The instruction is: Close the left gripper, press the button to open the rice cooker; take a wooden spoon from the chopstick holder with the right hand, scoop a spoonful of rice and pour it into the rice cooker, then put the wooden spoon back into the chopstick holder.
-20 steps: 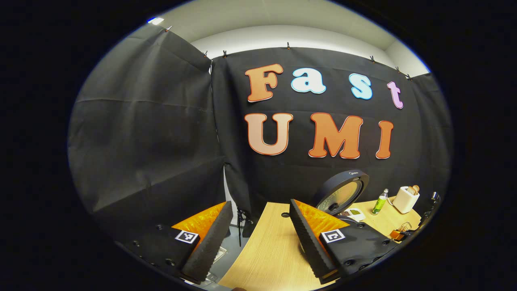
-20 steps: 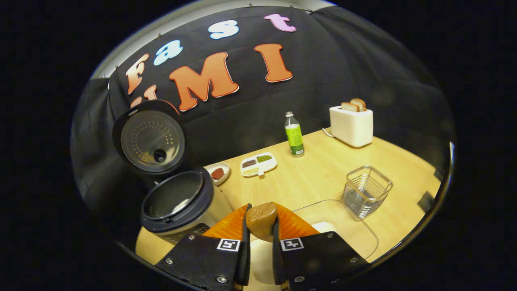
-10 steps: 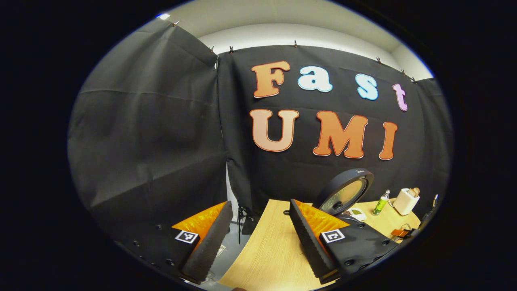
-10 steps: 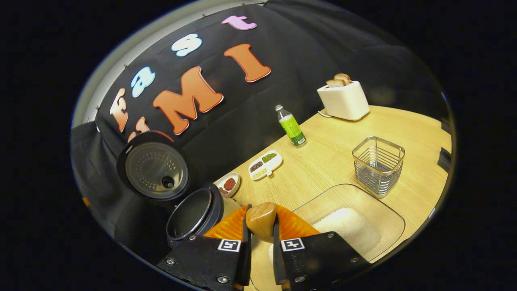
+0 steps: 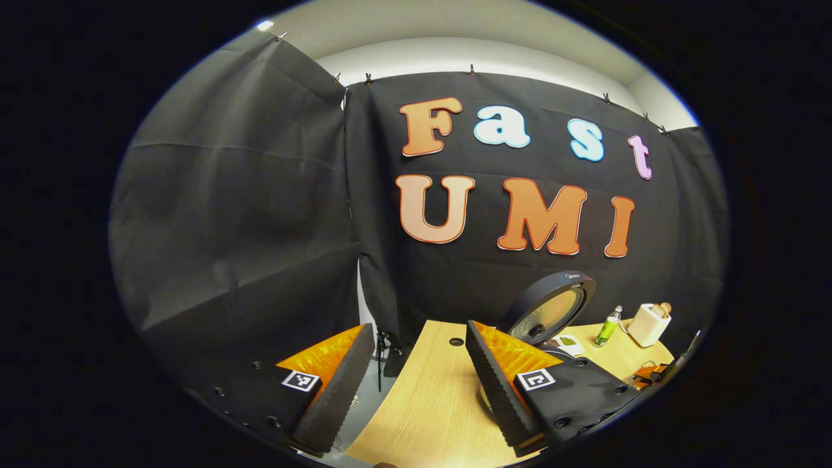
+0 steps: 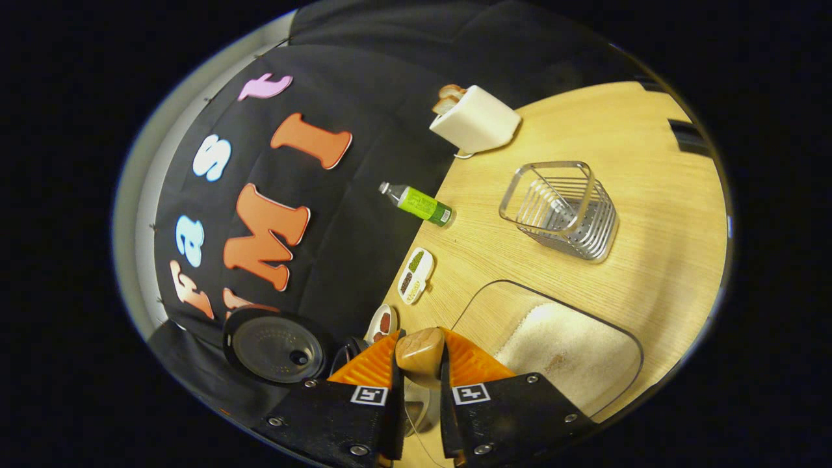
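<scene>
No readable writing is showing anywhere — the small pale mark on the rim of the rice cooker lid [image 5: 550, 307] and the label on the green bottle [image 6: 420, 204] are both coming through too tiny and blurred to make out.

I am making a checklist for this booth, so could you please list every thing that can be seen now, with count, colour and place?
rice cooker lid: one, dark rim, silvery inside, raised open at the table's left end
small dish: one, white with red contents, by the cooker
divided dish: one, white, three fillings, near the wall
bottle: one, green label, near the wall
toaster: one, white, bread slices in it, far corner
chopstick holder: one, metal wire, mid-table
rice tray: one, clear, white rice inside, near edge
table: one, light wood
wooden spoon: one, brown, between the right gripper's fingers
right gripper: shut on the spoon
left gripper: open, over the table edge
</scene>
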`<state>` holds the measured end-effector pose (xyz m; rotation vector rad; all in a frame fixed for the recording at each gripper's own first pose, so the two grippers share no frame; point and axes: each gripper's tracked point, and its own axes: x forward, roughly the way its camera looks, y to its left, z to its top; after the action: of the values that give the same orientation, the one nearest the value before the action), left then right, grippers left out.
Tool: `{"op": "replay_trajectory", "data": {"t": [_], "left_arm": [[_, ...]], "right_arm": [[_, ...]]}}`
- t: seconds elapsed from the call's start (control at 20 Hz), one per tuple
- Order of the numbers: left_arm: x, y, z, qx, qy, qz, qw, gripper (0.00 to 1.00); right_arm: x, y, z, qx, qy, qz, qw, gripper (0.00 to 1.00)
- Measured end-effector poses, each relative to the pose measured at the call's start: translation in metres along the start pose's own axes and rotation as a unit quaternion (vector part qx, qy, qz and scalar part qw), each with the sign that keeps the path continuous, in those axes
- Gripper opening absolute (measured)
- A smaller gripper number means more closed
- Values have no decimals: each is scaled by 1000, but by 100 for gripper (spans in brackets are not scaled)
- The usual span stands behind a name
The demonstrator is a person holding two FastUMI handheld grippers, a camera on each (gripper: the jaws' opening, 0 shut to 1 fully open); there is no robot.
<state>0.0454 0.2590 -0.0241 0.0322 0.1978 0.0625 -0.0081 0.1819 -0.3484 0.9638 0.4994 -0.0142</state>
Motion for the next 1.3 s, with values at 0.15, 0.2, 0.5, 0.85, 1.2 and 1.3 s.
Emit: {"op": "replay_trajectory", "data": {"t": [0.15,0.2,0.5,0.85,1.2,1.3], "left_arm": [[0,-4,4,5,-4,-1,1000,93],[0,-6,6,4,-5,-3,1000,93],[-4,-21,12,4,-12,-16,1000,93],[-6,-29,14,0,-14,-24,1000,93],[-12,-28,1,-5,-12,-21,1000,93],[-16,-30,-3,-10,-11,-26,1000,93]], "right_arm": [[-8,2,6,45,-1,20,999,22],[-12,-2,9,53,-3,21,998,22],[-33,9,34,117,-21,45,992,22],[-53,37,62,141,-38,64,987,22],[-66,83,80,139,-42,83,986,22],[-66,100,84,137,-38,93,985,22]]}}
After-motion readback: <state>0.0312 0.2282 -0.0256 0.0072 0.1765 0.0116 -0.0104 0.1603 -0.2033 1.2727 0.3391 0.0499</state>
